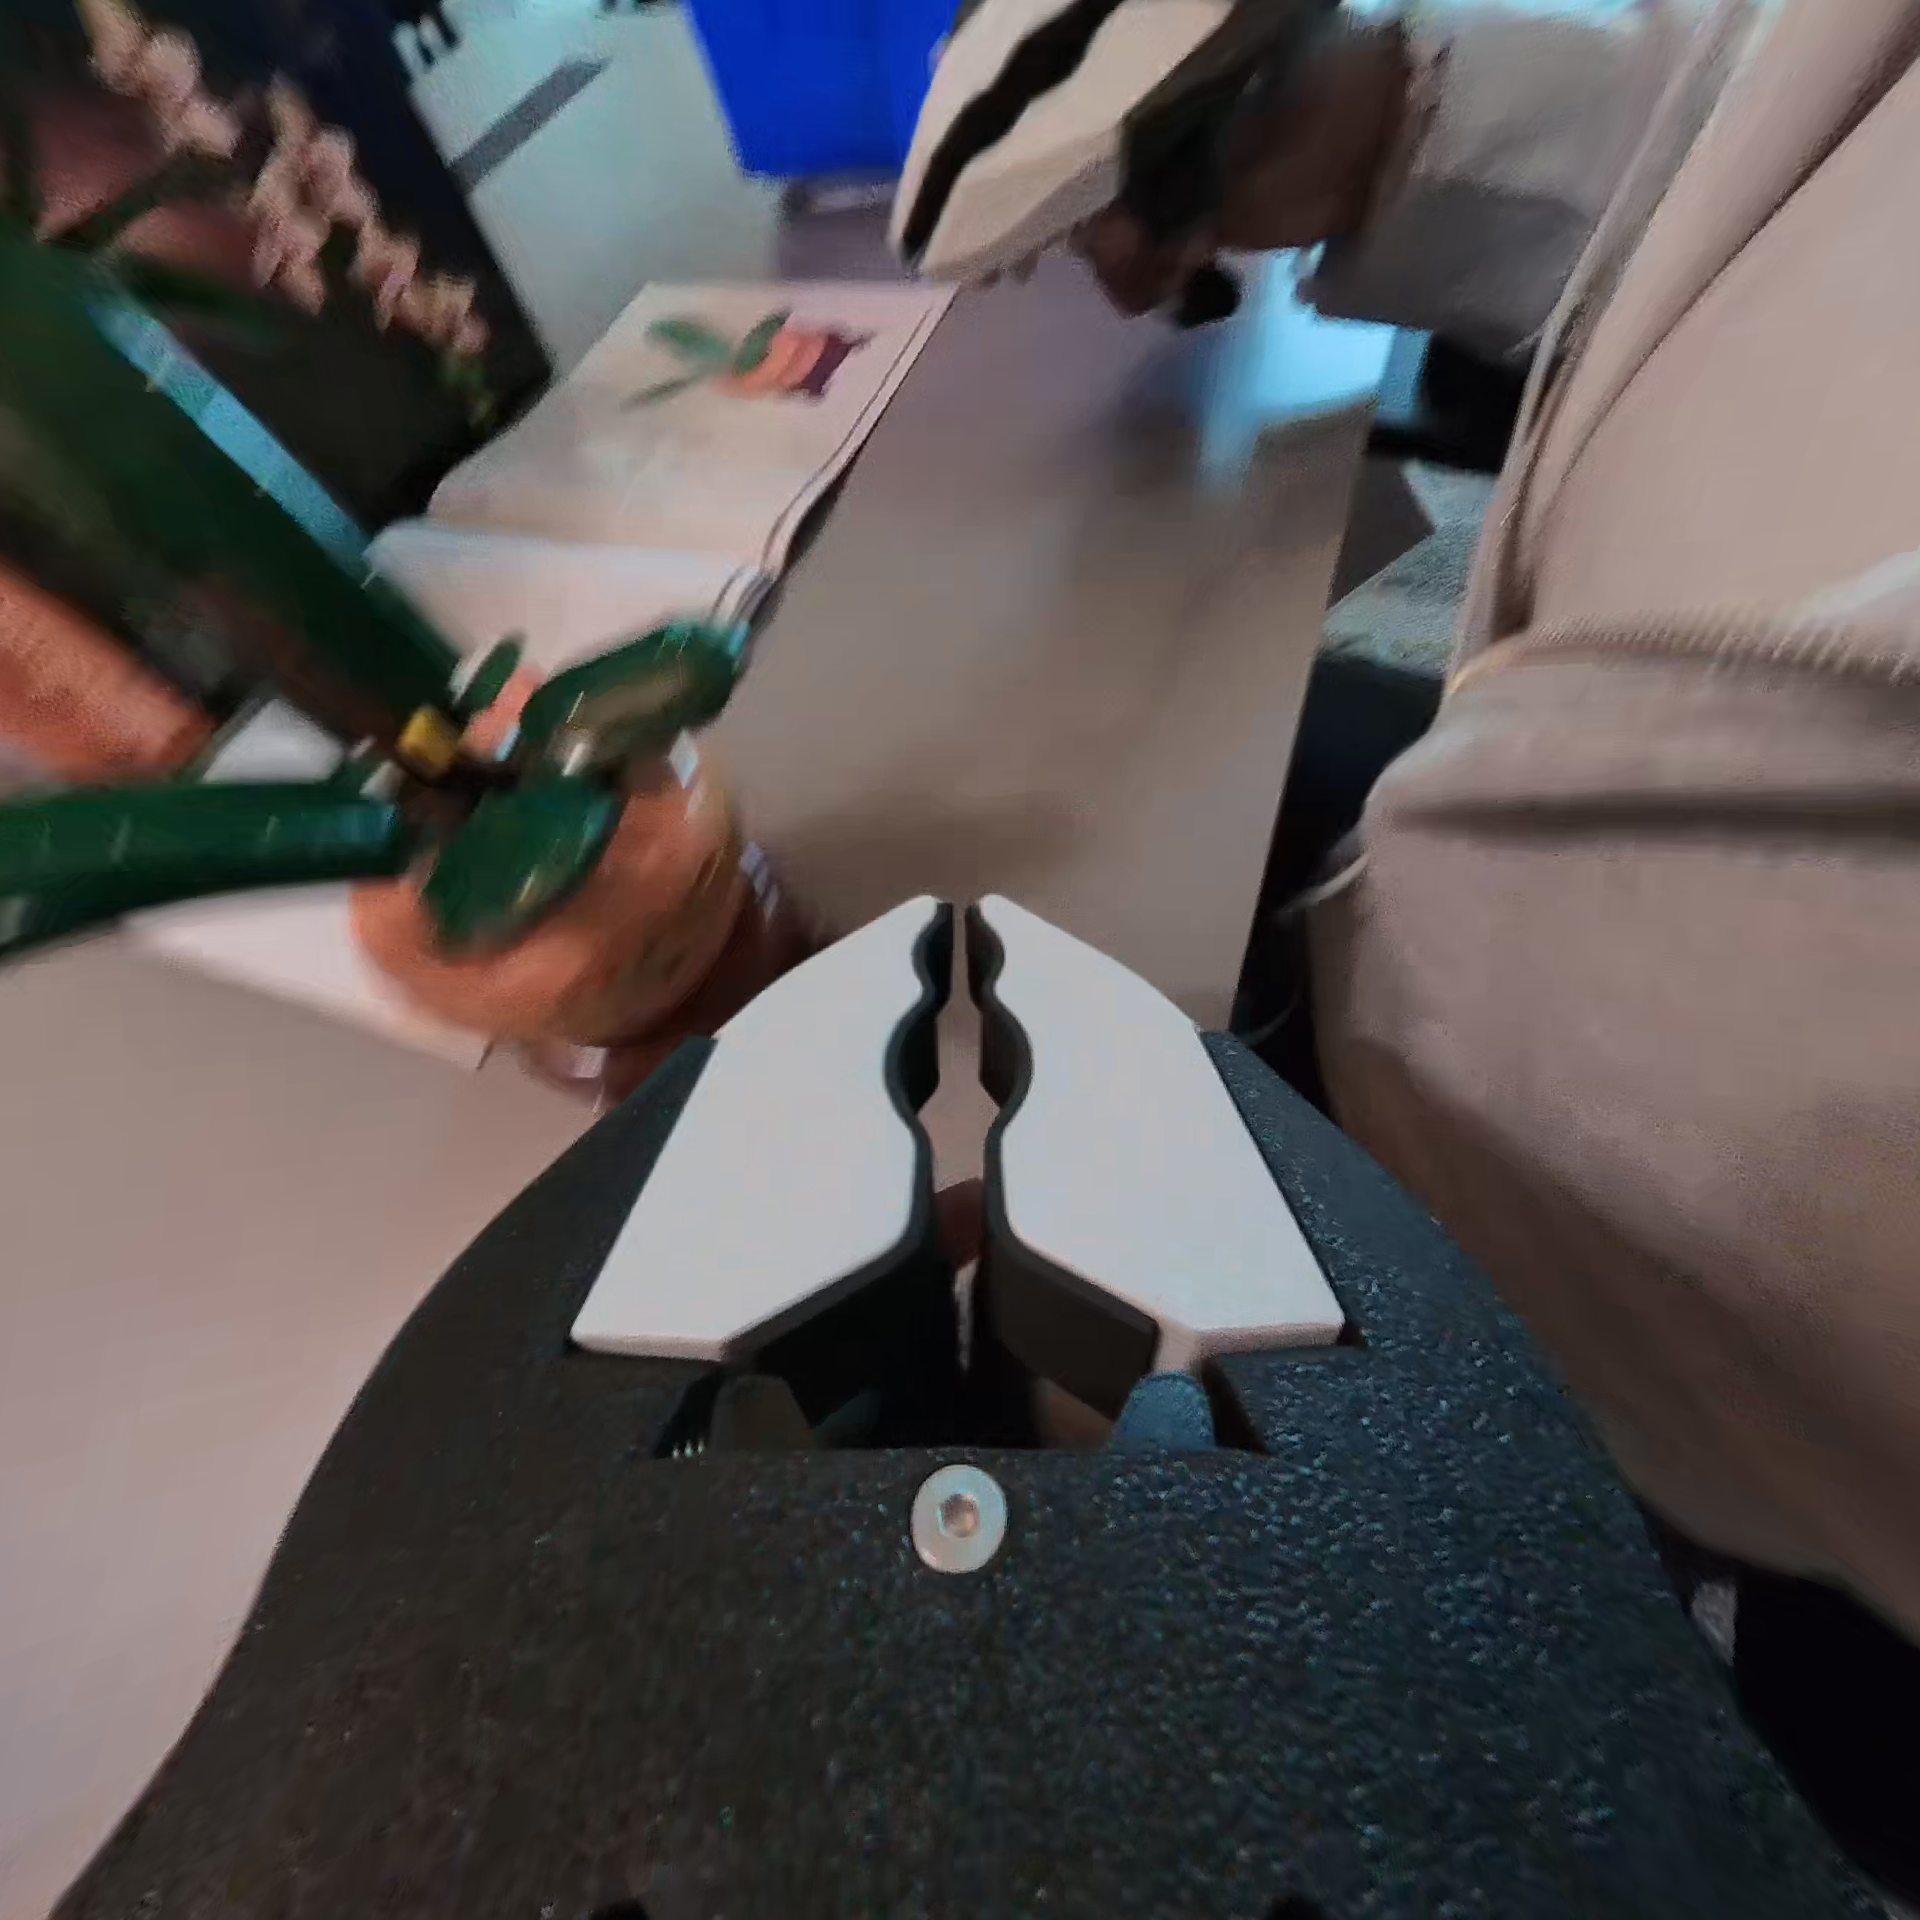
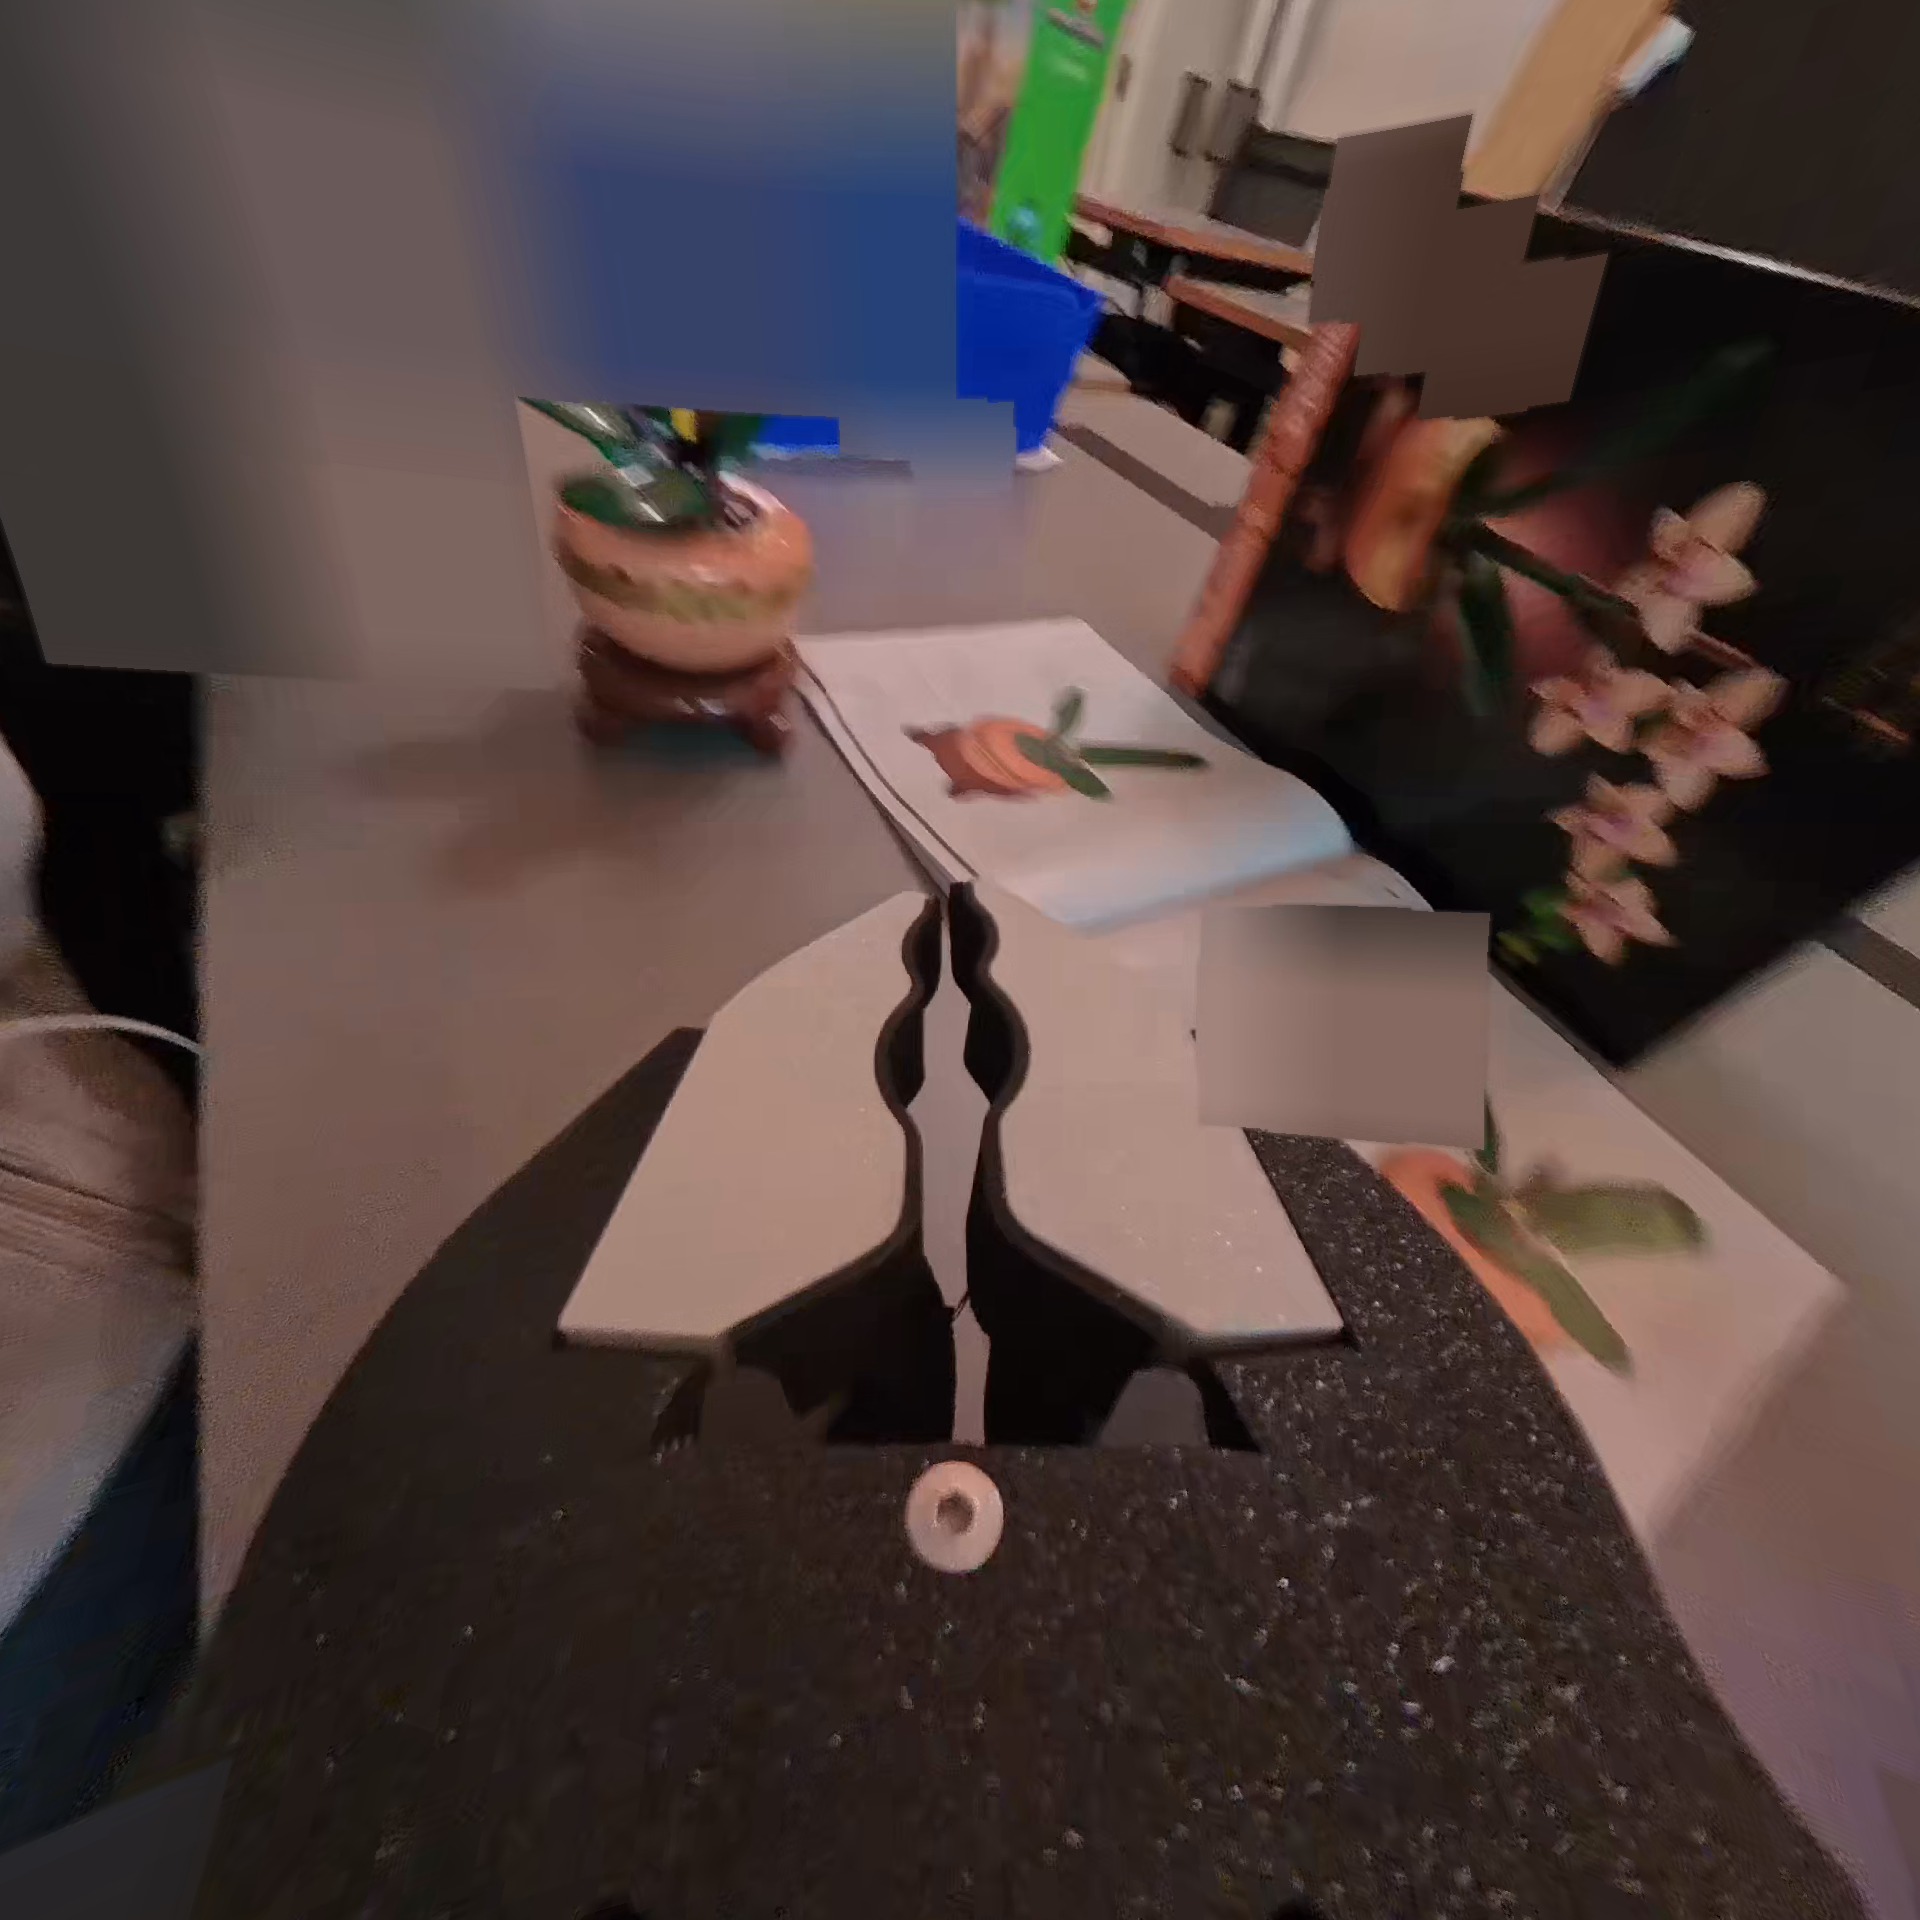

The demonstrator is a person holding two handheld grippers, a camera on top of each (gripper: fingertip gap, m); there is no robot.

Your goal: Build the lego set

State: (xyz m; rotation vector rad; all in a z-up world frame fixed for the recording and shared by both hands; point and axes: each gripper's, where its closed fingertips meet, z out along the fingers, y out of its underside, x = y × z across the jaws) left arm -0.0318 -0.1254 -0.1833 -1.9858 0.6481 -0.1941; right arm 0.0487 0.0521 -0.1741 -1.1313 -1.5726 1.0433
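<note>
A lego plant in a peach pot (image 2: 681,582) on a brown stand stands on the grey table, far ahead and left of my right gripper (image 2: 948,909). In the left wrist view the same pot (image 1: 582,935) sits close at the left, with dark green leaves (image 1: 208,623) spreading over it. My left gripper (image 1: 960,914) is just right of the pot, apart from it. Both grippers are shut and hold nothing. The open instruction booklet (image 2: 1049,769) lies ahead of the right gripper; it also shows in the left wrist view (image 1: 707,436).
The dark lego box (image 2: 1538,644) with flower pictures stands at the right behind the booklet. A person's sleeve and body (image 1: 1610,987) fill the right side of the left wrist view. A blue bin (image 2: 1023,332) stands behind the table. The tips of one gripper are about 20 cm away from the tips of the other.
</note>
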